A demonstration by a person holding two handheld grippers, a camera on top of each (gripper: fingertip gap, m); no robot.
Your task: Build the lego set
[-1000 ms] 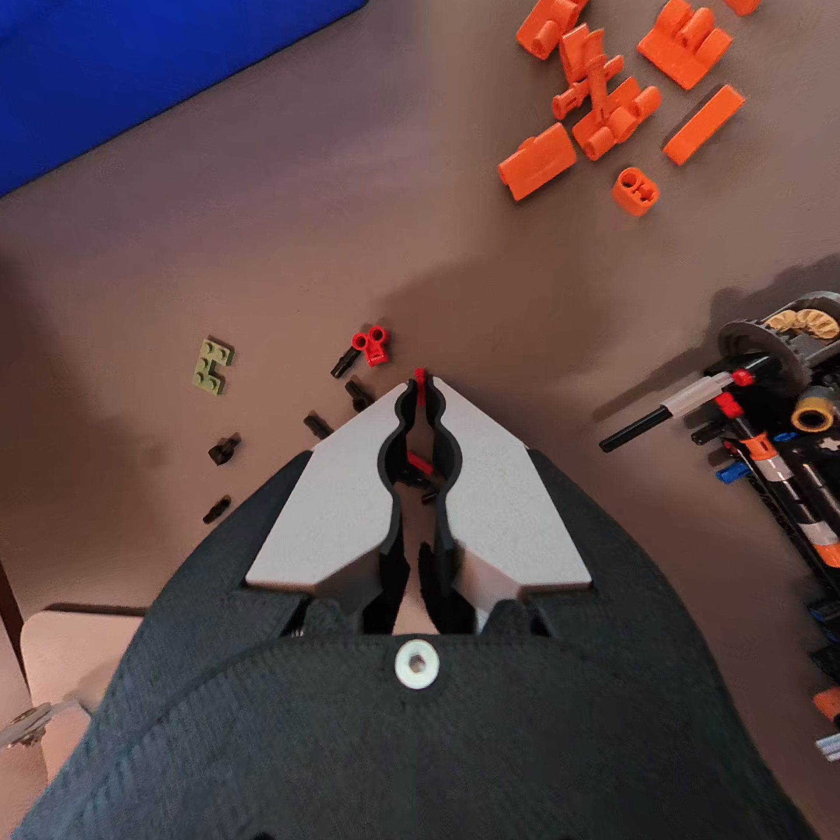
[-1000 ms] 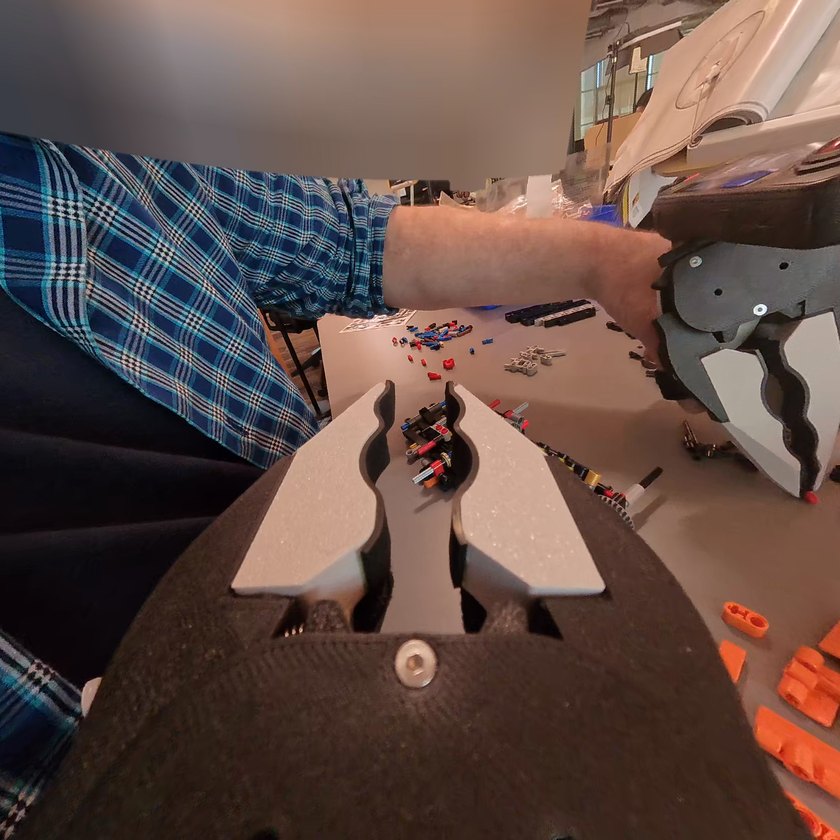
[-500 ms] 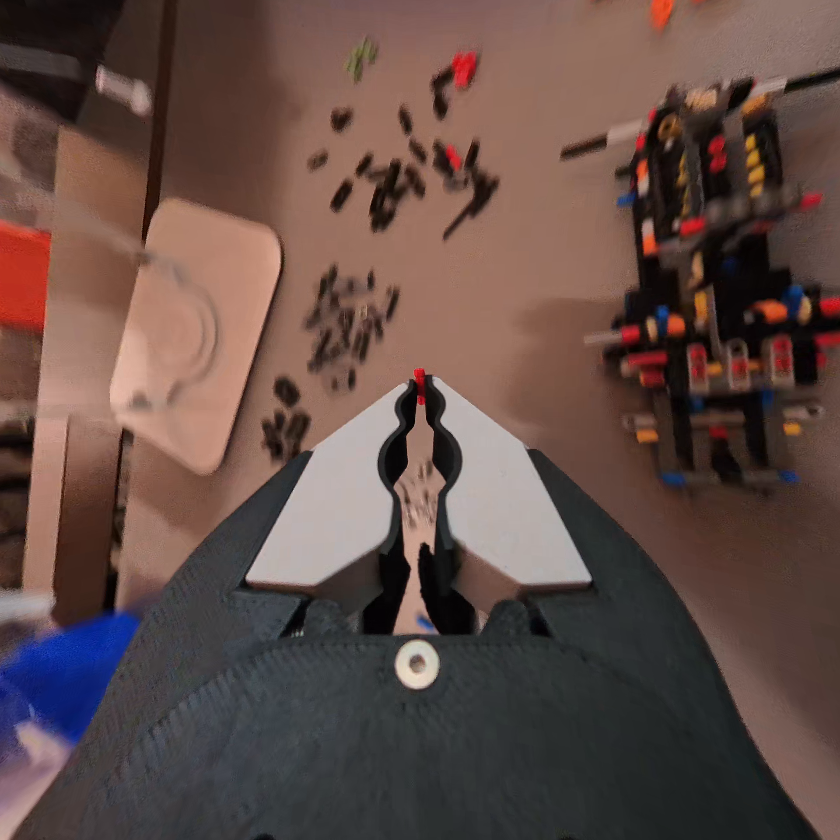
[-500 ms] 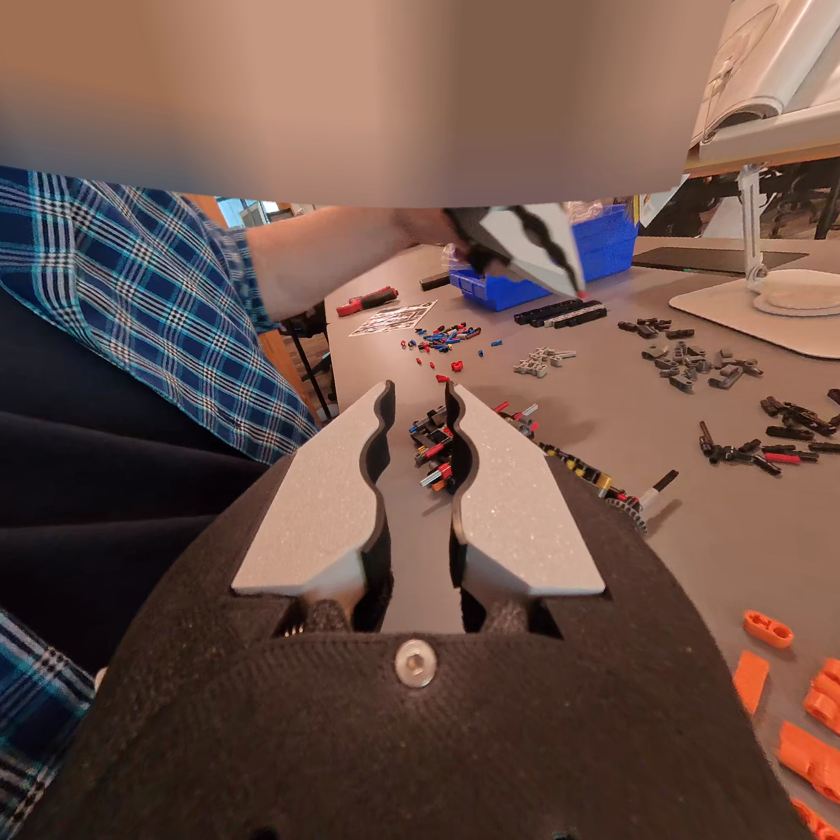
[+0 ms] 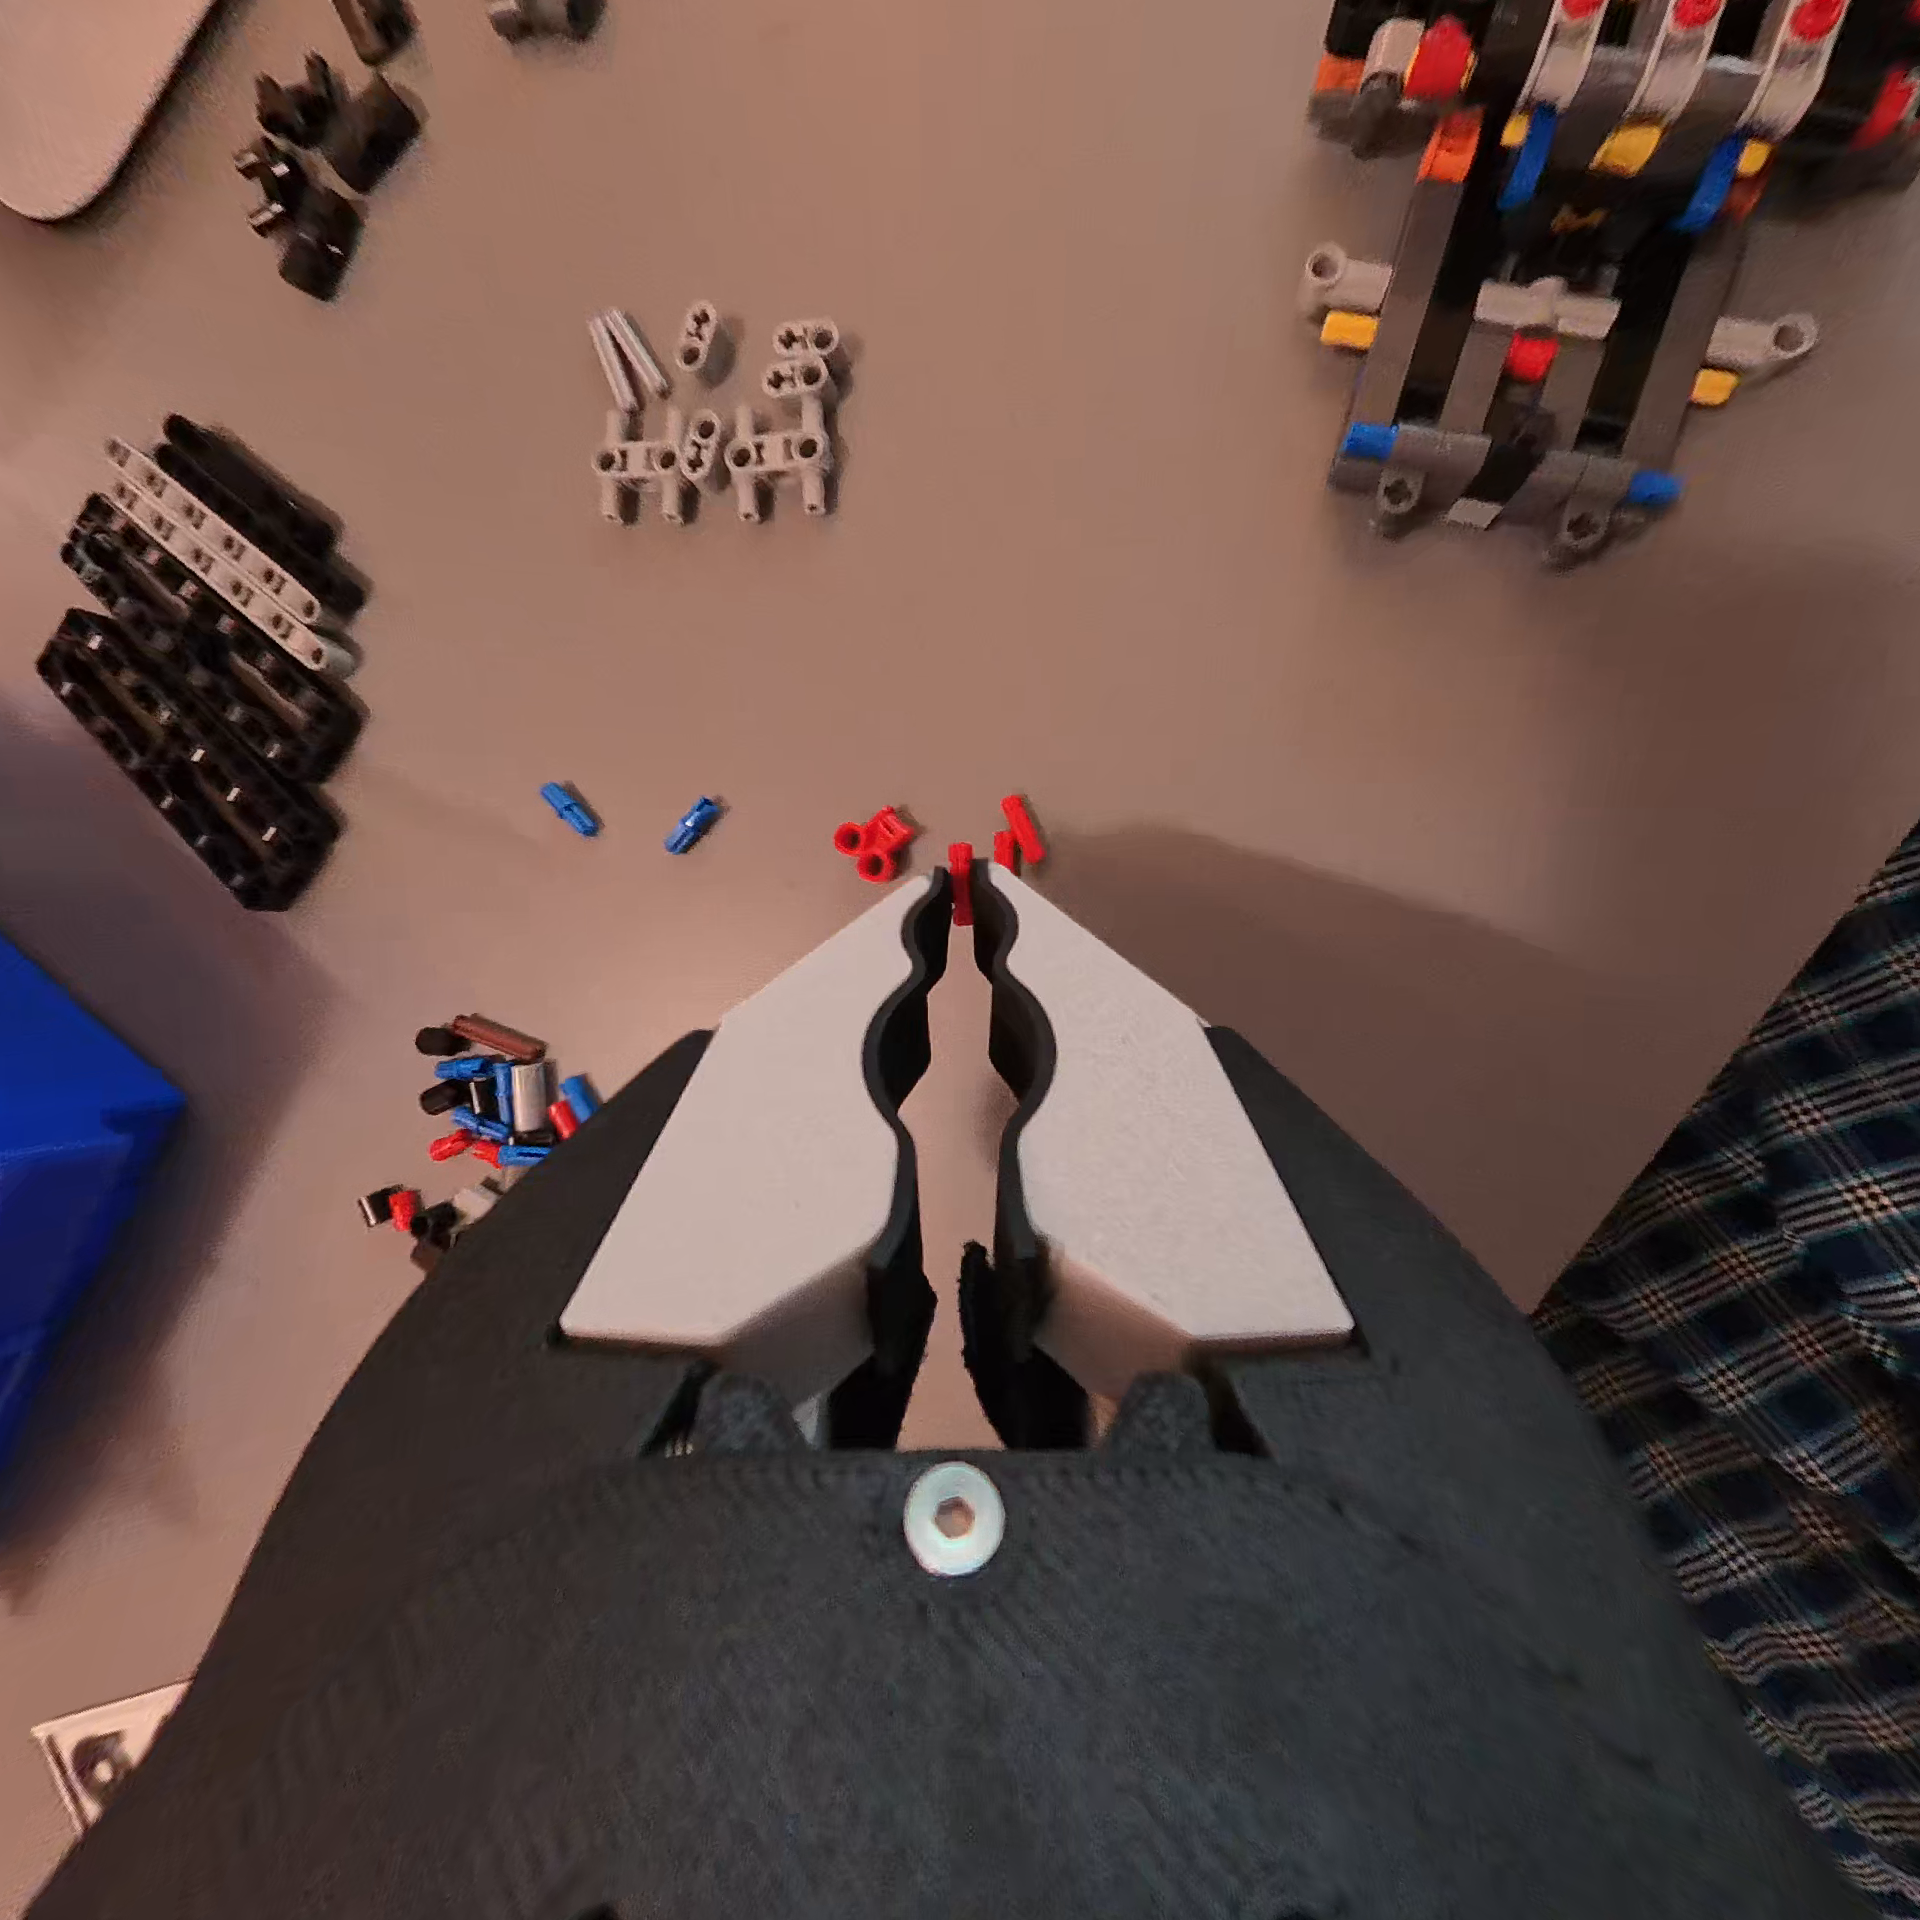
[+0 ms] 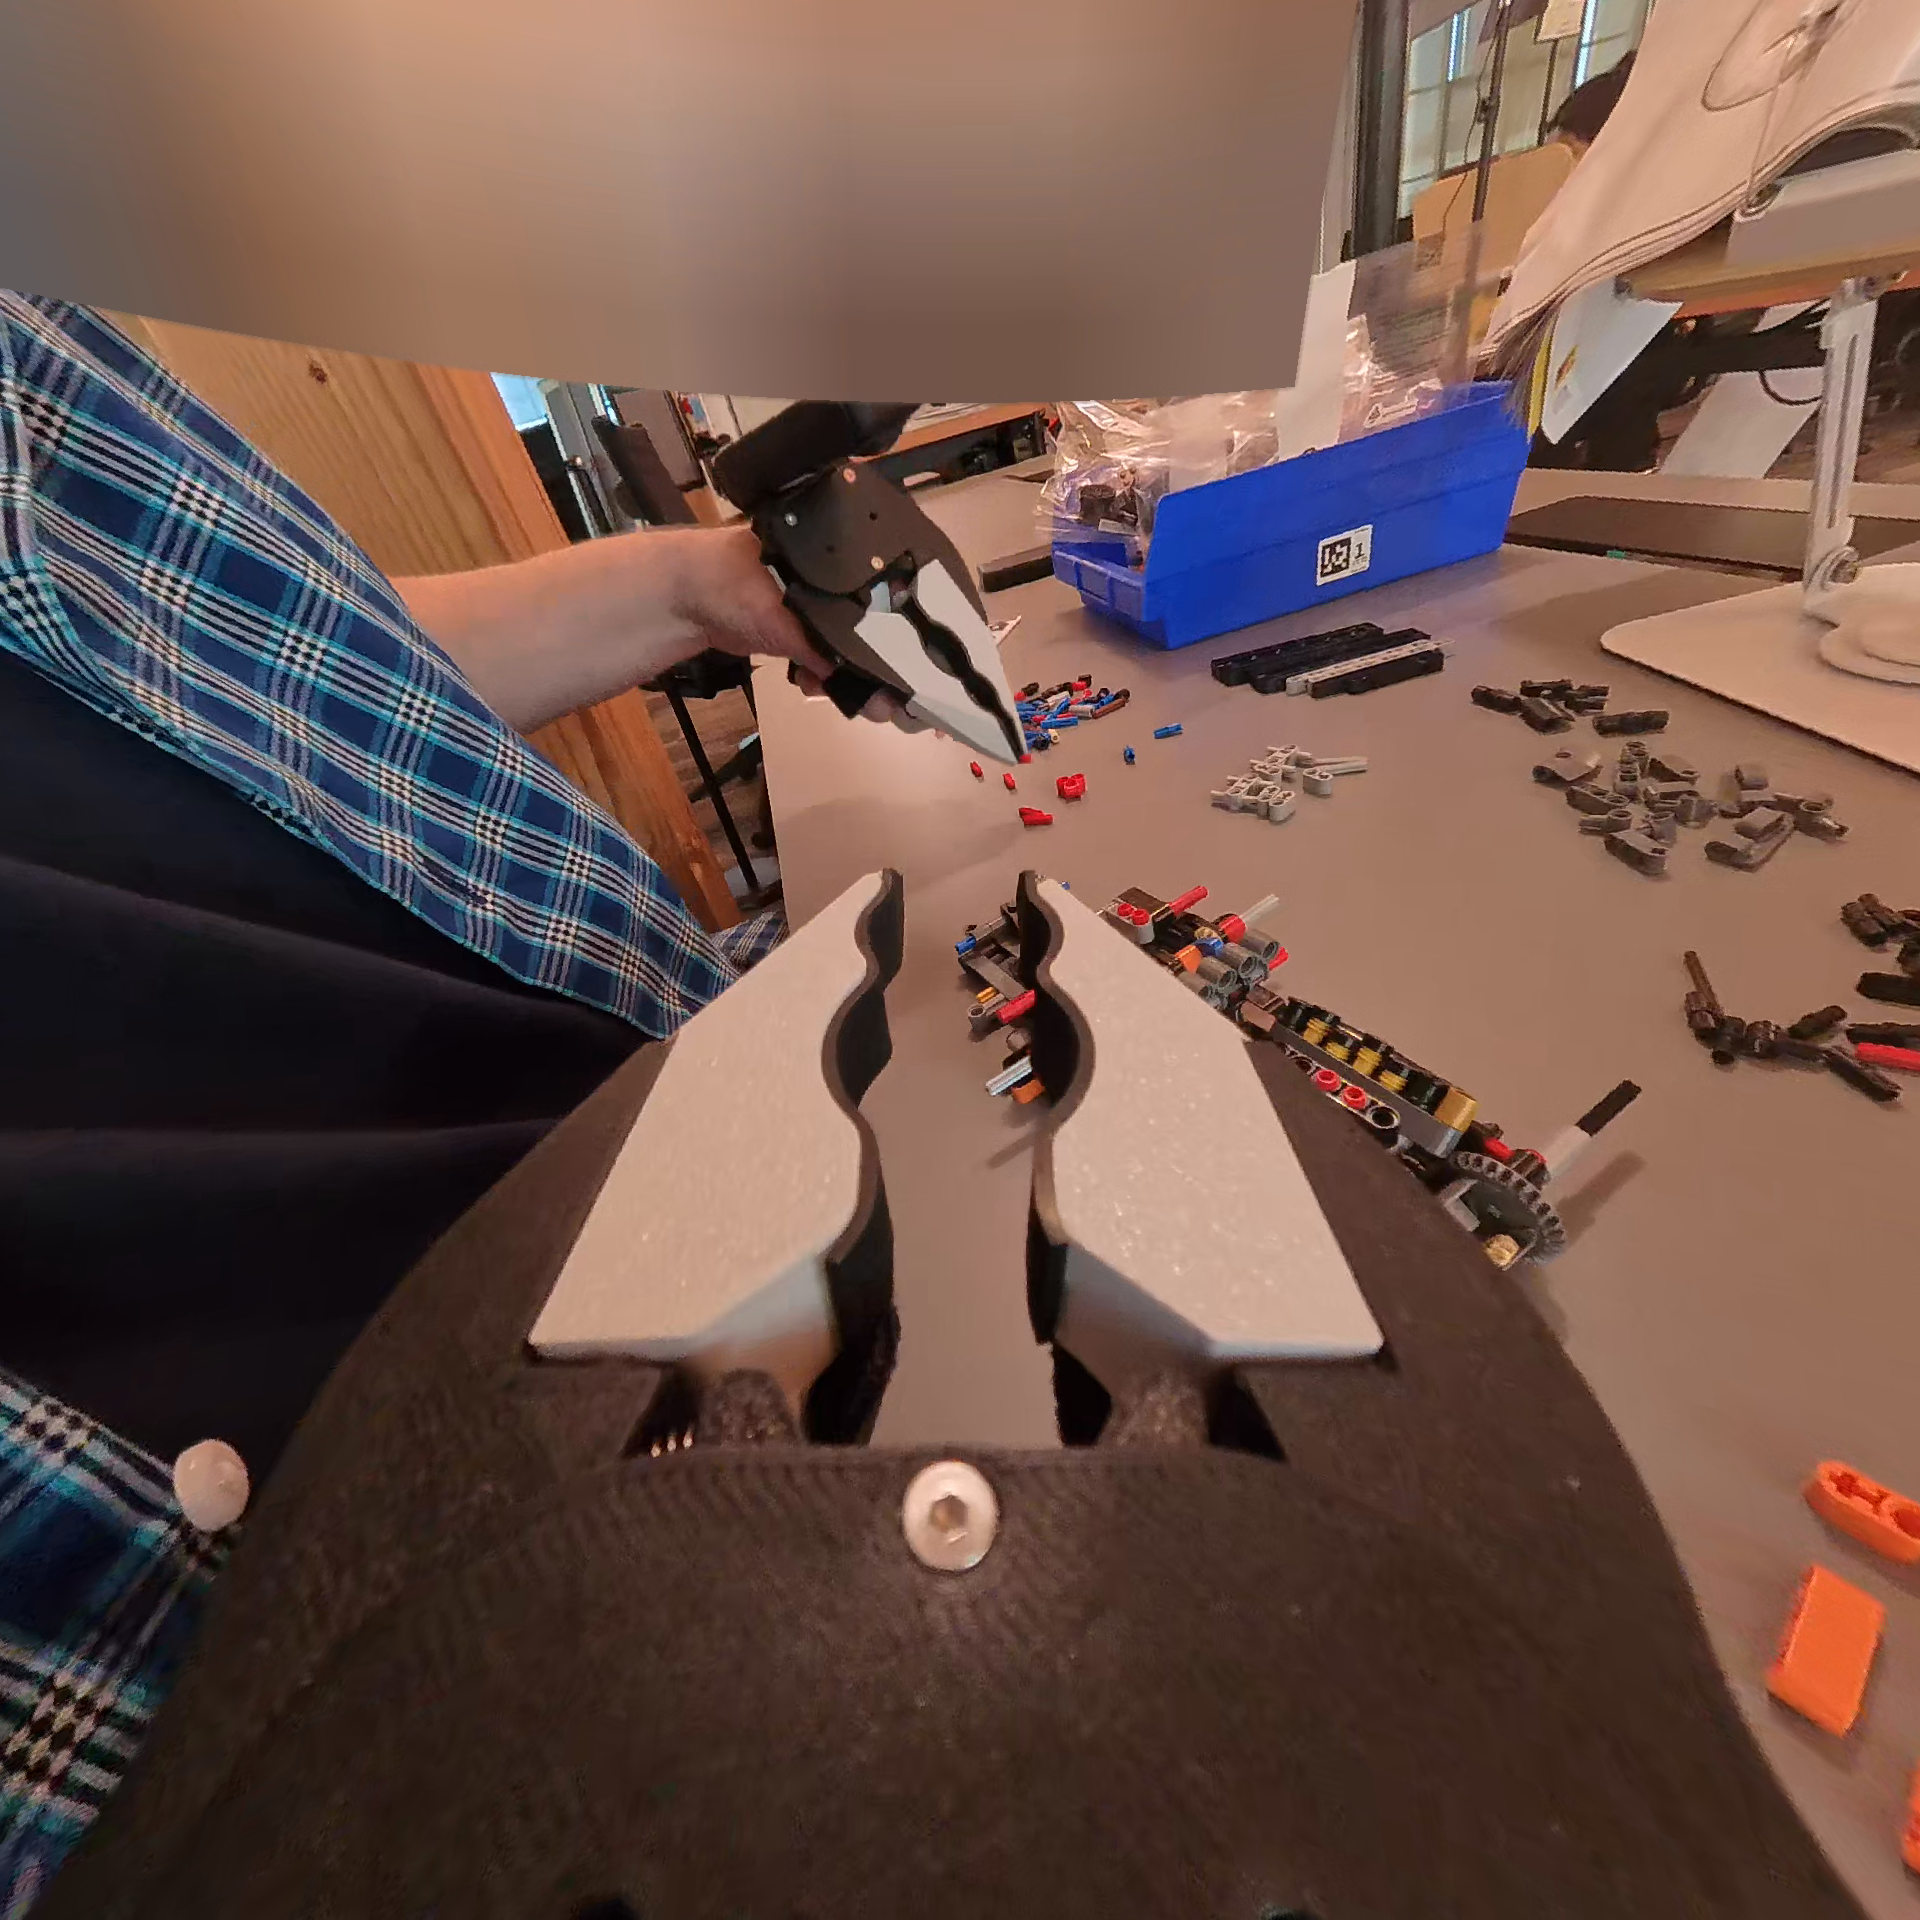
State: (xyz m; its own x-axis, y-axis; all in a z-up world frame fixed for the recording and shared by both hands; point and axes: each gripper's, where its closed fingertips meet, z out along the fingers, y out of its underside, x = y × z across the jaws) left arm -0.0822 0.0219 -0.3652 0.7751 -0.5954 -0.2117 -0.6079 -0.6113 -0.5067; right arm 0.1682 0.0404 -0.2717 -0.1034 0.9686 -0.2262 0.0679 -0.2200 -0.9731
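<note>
My left gripper point(image 5: 962, 883) is shut on a small red pin point(image 5: 961, 894) and hangs just above the grey table, by loose red pieces point(image 5: 873, 844) and another red pin point(image 5: 1020, 829). It also shows in the right wrist view point(image 6: 1010, 750), over the same red bits. The partly built model point(image 5: 1538, 312) lies at the upper right; in the right wrist view it point(image 6: 1340, 1049) stretches right past my right gripper point(image 6: 958, 894), which is open and empty just above the table by the model's near end.
Black and grey beams point(image 5: 197, 644), grey connectors point(image 5: 717, 426), blue pins point(image 5: 629, 816) and a mixed pile of pins point(image 5: 488, 1101) lie left. A blue bin point(image 6: 1288, 540), dark pieces point(image 6: 1683, 800), orange parts point(image 6: 1829, 1652) and a white stand base point(image 6: 1714, 665) sit around. A plaid sleeve point(image 6: 312, 644) is left.
My left gripper has carried the red pin from the black pins and orange parts, past the model, down to the red and blue pins. The right gripper has stayed open beside the model.
</note>
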